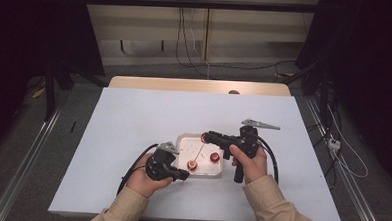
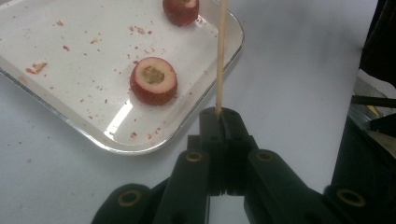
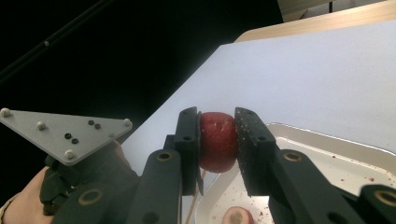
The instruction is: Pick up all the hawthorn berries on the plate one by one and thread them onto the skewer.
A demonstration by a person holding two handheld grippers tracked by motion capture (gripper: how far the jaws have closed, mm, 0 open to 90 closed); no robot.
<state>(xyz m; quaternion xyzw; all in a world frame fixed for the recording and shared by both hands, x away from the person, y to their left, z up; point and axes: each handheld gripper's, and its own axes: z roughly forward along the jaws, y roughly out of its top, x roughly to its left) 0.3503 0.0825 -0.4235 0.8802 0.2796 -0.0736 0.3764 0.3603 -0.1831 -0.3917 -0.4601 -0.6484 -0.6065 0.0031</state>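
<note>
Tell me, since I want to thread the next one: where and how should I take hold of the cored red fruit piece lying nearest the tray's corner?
Grip the cored red fruit piece across its round red sides, coming straight down from above. It sits flat in the white tray with its cored hole facing up, so a side grip probably leaves that hole free for the thin wooden skewer, much as the right gripper holds its fruit.

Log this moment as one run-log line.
left gripper: shut on thin wooden skewer | right gripper: shut on red hollowed fruit piece, over the skewer's tip | white rectangular tray: two more fruit pieces
</note>
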